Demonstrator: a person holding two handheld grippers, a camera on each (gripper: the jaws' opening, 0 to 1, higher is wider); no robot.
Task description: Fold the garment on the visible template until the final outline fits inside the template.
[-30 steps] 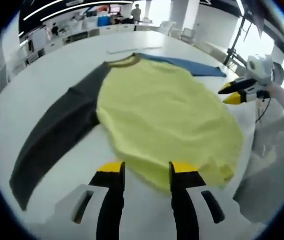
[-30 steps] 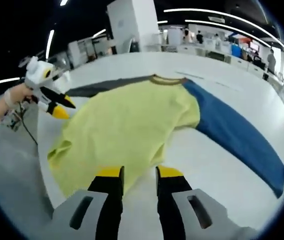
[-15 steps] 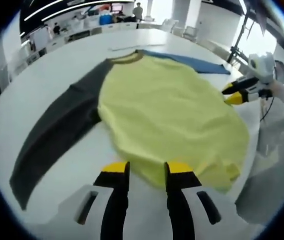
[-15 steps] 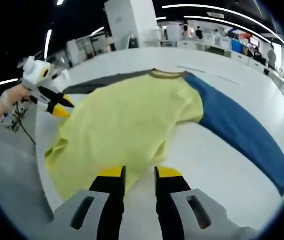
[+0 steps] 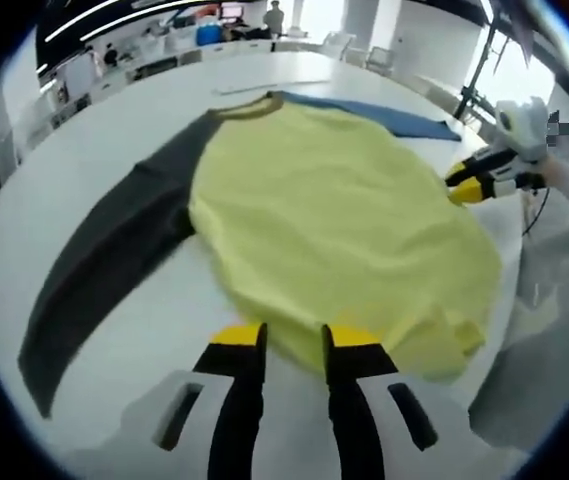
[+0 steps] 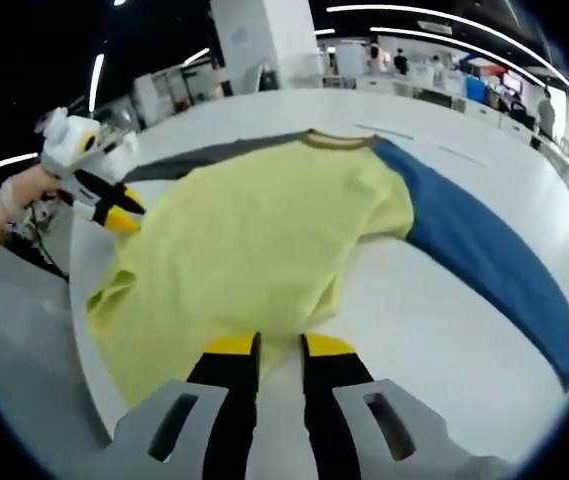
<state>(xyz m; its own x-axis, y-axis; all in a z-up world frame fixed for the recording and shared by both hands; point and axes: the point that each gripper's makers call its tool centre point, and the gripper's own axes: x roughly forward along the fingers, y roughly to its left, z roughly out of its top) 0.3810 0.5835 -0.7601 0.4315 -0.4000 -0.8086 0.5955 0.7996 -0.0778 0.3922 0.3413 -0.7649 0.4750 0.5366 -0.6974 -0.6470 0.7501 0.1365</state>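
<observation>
One garment (image 5: 334, 220) lies flat on the white table (image 5: 94, 130), with two sleeves: a dark grey sleeve (image 5: 104, 260) left of the left gripper's (image 5: 295, 338) narrowly parted fingers, a blue sleeve (image 6: 484, 260) right of the right gripper's (image 6: 279, 346) narrowly parted fingers. Both grippers sit at the yellow hem, nothing clamped.

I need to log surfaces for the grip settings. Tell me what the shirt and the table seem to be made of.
Shirt: looks like soft matte knit fabric, likely cotton jersey; it lies limp with shallow wrinkles, has a ribbed collar, and takes no glare. Its grey sleeve and blue sleeve look alike in texture.
Table: smooth white hard top, perhaps laminate or painted board; faintly glossy, no grain visible.
</observation>
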